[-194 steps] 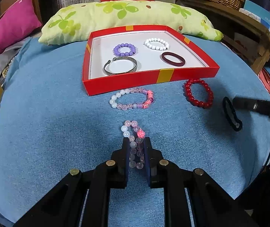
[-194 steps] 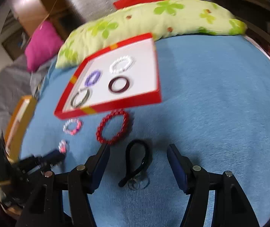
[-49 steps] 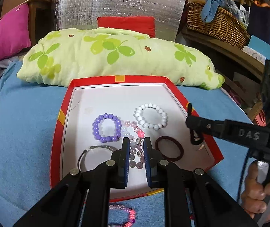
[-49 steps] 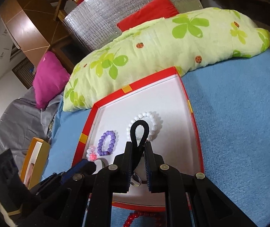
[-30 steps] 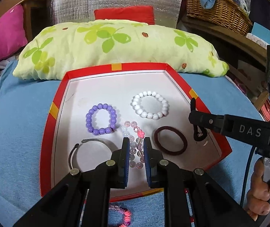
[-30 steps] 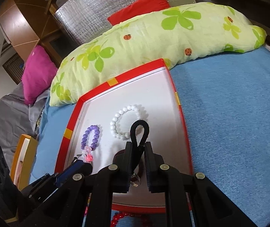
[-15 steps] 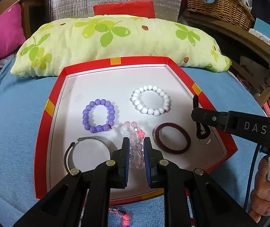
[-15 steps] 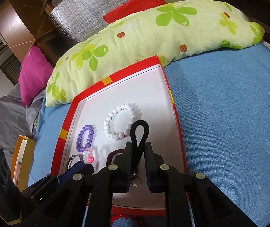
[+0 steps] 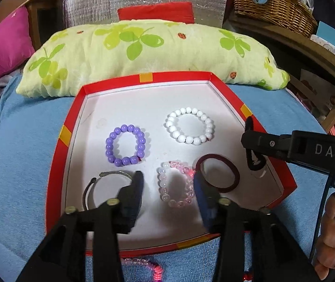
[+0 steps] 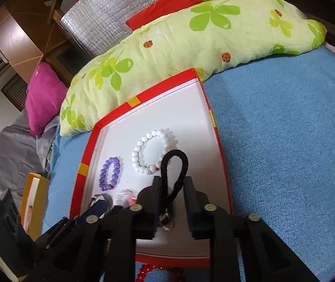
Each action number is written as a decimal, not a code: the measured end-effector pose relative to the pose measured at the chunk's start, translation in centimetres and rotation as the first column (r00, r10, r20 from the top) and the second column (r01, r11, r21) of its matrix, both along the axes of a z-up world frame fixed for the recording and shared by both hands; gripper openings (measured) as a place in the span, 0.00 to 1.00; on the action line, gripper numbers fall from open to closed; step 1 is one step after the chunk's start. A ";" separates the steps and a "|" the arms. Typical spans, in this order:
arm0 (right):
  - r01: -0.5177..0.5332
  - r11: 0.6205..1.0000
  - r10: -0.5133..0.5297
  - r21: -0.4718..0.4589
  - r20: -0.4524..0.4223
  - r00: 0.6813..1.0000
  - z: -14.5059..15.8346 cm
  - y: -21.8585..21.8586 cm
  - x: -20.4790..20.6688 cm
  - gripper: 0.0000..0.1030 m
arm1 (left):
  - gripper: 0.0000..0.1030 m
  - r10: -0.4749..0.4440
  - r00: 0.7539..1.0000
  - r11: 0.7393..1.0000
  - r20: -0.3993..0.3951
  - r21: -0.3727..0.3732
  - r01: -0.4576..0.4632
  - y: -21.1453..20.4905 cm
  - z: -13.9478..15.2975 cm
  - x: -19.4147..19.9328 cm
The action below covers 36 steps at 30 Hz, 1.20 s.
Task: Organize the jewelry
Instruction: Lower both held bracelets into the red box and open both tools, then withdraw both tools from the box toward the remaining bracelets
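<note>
**Now: pink beads in the tray, black loop gripped**

Nearest, the left gripper (image 9: 167, 183) is spread wide, its jaws flanking the pink bead bracelet (image 9: 176, 184) lying flat in the red tray (image 9: 64, 136). At three o'clock, the right gripper (image 10: 172, 188) pinches the black loop (image 10: 175, 164), long axis upright. Farther, purple bracelet (image 9: 125, 145) at eleven, white bracelet (image 9: 190, 126) at one.

The left gripper (image 9: 167, 183) stands wide open over the red tray (image 9: 57, 164). A pink beaded bracelet (image 9: 176, 184) lies flat between its fingers, beside a maroon bangle (image 9: 234, 176).
</note>
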State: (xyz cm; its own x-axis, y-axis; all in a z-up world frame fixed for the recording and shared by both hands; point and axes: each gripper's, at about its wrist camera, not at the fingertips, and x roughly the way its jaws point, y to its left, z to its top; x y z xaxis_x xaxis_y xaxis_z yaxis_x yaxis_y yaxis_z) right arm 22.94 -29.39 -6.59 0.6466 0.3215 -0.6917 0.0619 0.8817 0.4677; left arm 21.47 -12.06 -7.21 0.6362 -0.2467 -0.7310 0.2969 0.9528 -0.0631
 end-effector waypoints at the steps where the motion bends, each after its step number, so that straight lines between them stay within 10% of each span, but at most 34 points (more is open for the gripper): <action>1: 0.002 1.000 -0.002 0.001 0.007 1.000 0.1 -0.1 -0.1 0.24 | 0.48 -0.002 1.000 1.000 0.004 0.001 0.002 0.0 0.1 -0.1; 36: -0.075 0.997 0.077 -0.027 0.108 0.991 3.5 0.9 -8.2 0.24 | 0.62 0.046 0.989 0.993 0.144 0.101 -0.061 4.5 3.4 -7.5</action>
State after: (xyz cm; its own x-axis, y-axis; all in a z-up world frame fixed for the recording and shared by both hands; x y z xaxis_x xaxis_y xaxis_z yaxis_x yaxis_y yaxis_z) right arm 14.76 -28.52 -3.12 0.6930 0.3573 -0.6262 -0.0559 0.8926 0.4475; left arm 13.99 -7.57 -3.86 0.7450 -0.1363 -0.6529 0.2445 0.9666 0.0771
